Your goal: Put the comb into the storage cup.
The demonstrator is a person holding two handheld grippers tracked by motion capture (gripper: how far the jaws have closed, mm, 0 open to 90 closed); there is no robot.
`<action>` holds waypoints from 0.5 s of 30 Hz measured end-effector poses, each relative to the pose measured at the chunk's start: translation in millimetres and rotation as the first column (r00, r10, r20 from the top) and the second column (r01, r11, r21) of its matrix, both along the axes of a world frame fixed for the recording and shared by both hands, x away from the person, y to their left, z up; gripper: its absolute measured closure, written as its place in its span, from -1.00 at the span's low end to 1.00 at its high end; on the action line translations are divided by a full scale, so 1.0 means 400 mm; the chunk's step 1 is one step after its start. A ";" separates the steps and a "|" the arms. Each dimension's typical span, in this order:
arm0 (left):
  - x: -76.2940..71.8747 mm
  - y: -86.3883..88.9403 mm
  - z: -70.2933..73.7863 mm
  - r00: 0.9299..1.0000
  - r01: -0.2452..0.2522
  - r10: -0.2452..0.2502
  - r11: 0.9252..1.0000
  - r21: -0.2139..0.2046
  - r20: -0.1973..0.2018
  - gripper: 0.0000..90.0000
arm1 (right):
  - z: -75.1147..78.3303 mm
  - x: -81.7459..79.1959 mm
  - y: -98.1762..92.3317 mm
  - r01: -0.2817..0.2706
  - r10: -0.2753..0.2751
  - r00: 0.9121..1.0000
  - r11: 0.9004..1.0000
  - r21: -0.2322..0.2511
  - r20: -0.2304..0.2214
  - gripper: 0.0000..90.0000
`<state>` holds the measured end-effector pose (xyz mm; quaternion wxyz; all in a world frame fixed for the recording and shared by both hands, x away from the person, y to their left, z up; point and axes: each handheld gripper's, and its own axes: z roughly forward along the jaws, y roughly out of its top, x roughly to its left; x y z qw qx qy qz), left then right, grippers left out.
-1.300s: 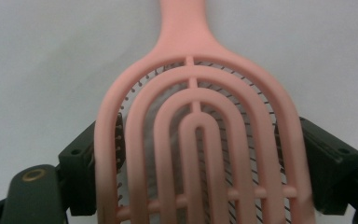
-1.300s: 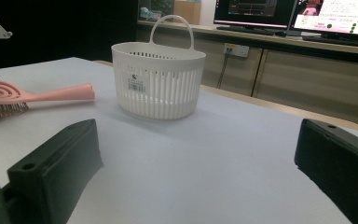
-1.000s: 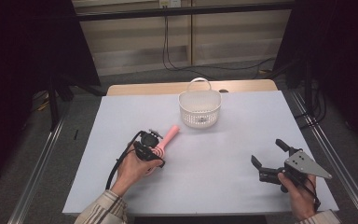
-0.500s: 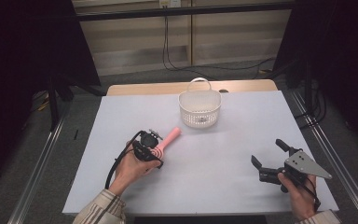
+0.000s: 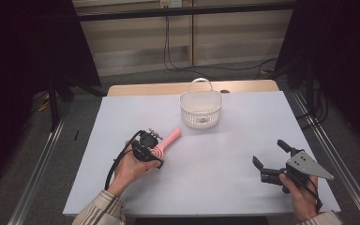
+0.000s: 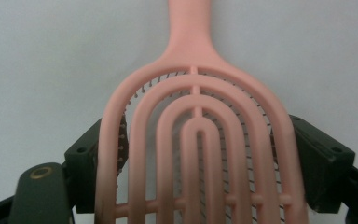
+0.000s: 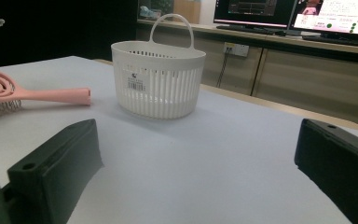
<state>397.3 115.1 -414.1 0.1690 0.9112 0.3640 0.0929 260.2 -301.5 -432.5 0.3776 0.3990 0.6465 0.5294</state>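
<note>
Change: pink hairbrush (image 5: 165,144) has barely shifted on the worktop (image 5: 215,154) since a second ago.
Left gripper (image 6: 200,154): jaws grasping the brush head, ready to lift.
Right gripper (image 5: 273,161): jaws released, idle.
Basket (image 5: 200,110): likely destination.

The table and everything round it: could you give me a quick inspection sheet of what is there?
Surface: white table, flat, bare in front.
Job's things: pink hairbrush, lying flat, handle towards the white basket, which stands upright and apart from it.
Clutter: nothing seen.
Grippers: left tool has its jaws at both sides of the brush head; whether they press on it cannot be told. Right tool open, holding nothing.
Cables: black lead loops from the left tool; wall cables hang behind.
Surroundings: dark curtains, screens on a bench.
</note>
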 end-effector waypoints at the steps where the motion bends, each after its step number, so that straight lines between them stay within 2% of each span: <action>1: 0.001 0.002 0.002 1.000 0.003 -0.003 1.000 0.003 0.000 -0.55 | 0.000 0.000 0.000 0.000 0.000 1.000 1.000 -0.001 0.000 -1.00; 4: 0.004 0.009 0.010 1.000 0.003 -0.003 1.000 -0.026 -0.001 -0.55 | 0.000 0.000 0.000 0.002 -0.002 1.000 1.000 0.001 0.002 -1.00; 5: 0.003 0.012 0.012 1.000 -0.013 0.013 0.998 -0.056 -0.002 -0.55 | 0.000 0.000 0.000 0.002 -0.002 1.000 1.000 0.000 0.003 -1.00; 6: 0.002 0.014 0.014 1.000 -0.012 0.012 0.999 -0.049 0.004 -0.55 | 0.000 0.000 0.000 0.001 -0.001 1.000 1.000 0.000 0.003 -1.00; 15: 0.002 0.036 0.035 1.000 -0.018 0.021 0.996 -0.092 0.023 -0.54 | 0.000 0.000 0.000 0.002 -0.002 1.000 1.000 0.001 0.001 -1.00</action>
